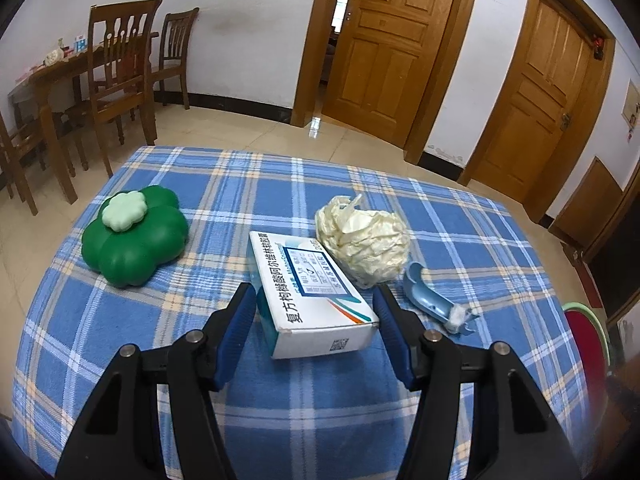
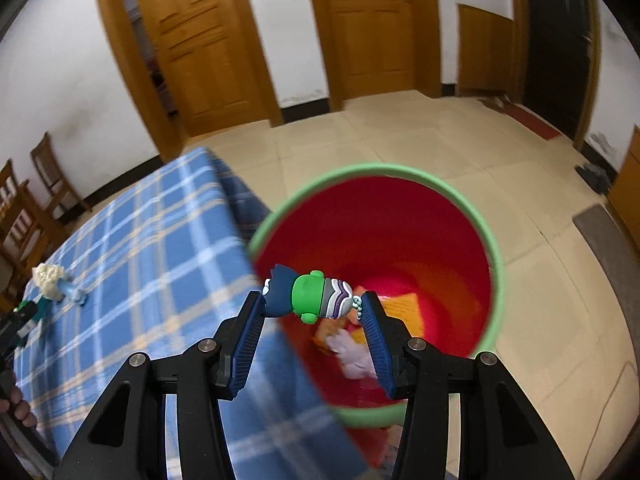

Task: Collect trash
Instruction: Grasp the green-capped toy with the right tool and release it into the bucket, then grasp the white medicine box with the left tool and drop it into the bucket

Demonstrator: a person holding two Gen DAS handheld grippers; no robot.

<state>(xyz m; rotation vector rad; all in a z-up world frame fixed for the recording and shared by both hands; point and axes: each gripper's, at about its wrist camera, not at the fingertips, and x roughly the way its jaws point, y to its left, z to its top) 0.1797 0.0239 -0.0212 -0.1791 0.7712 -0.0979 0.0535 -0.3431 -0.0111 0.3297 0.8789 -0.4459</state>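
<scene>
**A:** Where does the trash stand right now?

**B:** The right gripper (image 2: 314,306) is clamped across a small green and navy toy figure (image 2: 308,296), one pad at each end, and holds it over the near-left rim of the red bin (image 2: 496,280) with the green lip, which stands on the floor to the right of the table (image 2: 132,240). Other scraps already lie at the bottom of the bin.

**A:** So what can go wrong there?

**B:** The figure hangs right above the line where the table edge meets the rim, not over the middle. If the jaws part here, I judge it may clip the lip or the cloth and bounce onto the floor. The grip is also end-to-end on a rounded shape, so it could twist out early.

**A:** And the left side?

**B:** The left gripper (image 1: 316,308) stands half wide around the white medicine box (image 1: 310,294), which lies on the checked cloth; I cannot tell whether the pads press on it. Just beyond the box, to the far right, sits a crumpled pale bag (image 1: 362,238), and a blue plastic piece (image 1: 434,304) lies to the right.

**A:** Risk there?

**B:** Closing askew could skid the box into the bag or nudge the blue piece off the right edge. The green clover-shaped container (image 1: 134,238) at the left is well apart and safe.
</scene>
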